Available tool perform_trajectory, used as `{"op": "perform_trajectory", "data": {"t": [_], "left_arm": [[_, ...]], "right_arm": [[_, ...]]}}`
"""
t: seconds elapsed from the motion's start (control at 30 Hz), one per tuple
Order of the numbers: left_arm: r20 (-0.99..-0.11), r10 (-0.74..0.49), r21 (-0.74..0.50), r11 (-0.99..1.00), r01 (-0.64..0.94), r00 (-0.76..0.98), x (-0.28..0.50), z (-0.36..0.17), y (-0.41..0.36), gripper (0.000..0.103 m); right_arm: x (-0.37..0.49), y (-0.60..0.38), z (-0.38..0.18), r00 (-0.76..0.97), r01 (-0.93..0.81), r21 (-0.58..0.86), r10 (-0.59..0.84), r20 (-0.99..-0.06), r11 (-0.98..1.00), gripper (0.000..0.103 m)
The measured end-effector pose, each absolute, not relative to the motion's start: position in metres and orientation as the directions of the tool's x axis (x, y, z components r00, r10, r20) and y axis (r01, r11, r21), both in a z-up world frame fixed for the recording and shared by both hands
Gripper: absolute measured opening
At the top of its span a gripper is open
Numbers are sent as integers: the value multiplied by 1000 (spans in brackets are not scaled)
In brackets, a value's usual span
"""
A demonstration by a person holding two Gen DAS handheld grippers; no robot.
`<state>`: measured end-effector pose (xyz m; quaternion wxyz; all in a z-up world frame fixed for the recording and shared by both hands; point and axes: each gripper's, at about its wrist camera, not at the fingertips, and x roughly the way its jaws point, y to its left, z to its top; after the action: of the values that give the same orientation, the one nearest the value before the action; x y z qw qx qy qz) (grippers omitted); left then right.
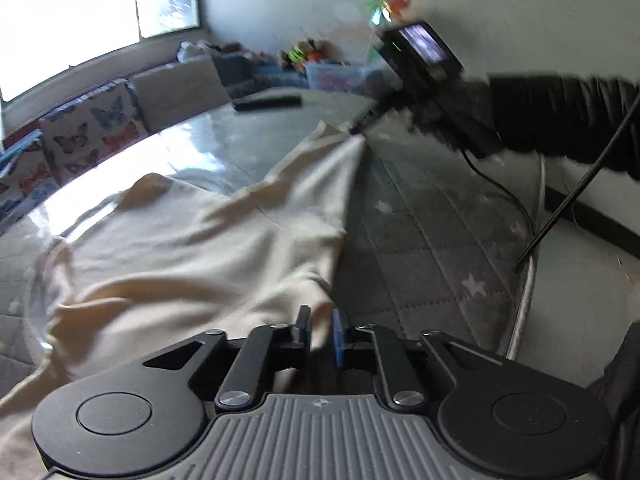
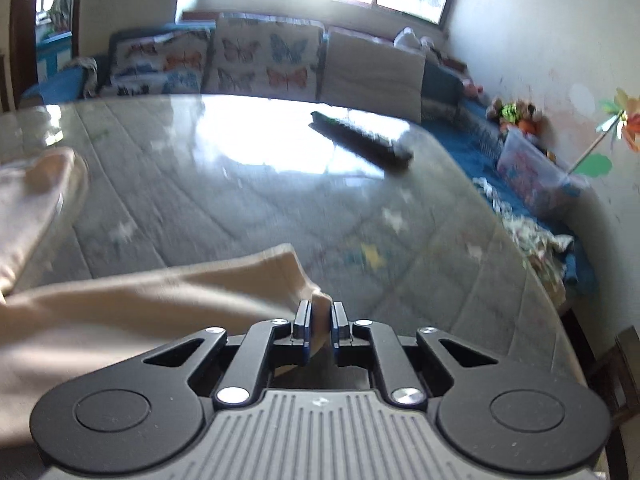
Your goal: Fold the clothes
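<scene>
We see a cream garment (image 1: pixel 192 240) lying rumpled across the glass tabletop, one corner pulled up taut, another edge lifted.

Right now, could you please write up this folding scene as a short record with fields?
surface: glass-topped table over a grey quilted cover with stars
garment: cream garment, spread out and rumpled
left gripper: at the near edge, cloth between its jaws, jaws a little apart
right gripper: shut on a far corner of the garment, seen lifted in the left wrist view
other item: black remote control, lying apart from the garment
background: butterfly cushions beneath a window
</scene>
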<state>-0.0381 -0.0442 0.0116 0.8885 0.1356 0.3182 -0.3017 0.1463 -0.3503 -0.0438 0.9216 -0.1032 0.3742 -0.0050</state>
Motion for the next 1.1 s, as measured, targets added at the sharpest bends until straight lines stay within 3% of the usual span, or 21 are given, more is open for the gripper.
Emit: {"op": "perform_trajectory", "data": {"t": [0.07, 0.2, 0.27, 0.47, 0.8, 1.1], "left_arm": [[-628, -408, 63, 822, 566, 663, -35, 19, -31, 48], [-634, -299, 83, 891, 447, 713, -20, 20, -10, 49], [-651, -252, 83, 914, 397, 716, -12, 13, -1, 47], [-695, -208, 63, 936, 347, 688, -4, -7, 9, 43], [-716, -236, 39, 926, 376, 657, -18, -6, 13, 43], [-660, -186, 52, 955, 292, 728, 2, 22, 32, 45]], "right_arm": [[143, -351, -40, 725, -66, -189, -83, -684, 980, 15], [134, -340, -24, 748, -108, -171, -34, -663, 979, 24], [126, -325, -15, 759, -169, -164, 22, -650, 972, 37], [102, -272, -1, 736, -384, -160, 196, -648, 909, 49], [37, -159, -13, 528, -770, -171, 463, -712, 615, 57], [23, -135, -21, 449, -839, -165, 488, -749, 518, 60]]}}
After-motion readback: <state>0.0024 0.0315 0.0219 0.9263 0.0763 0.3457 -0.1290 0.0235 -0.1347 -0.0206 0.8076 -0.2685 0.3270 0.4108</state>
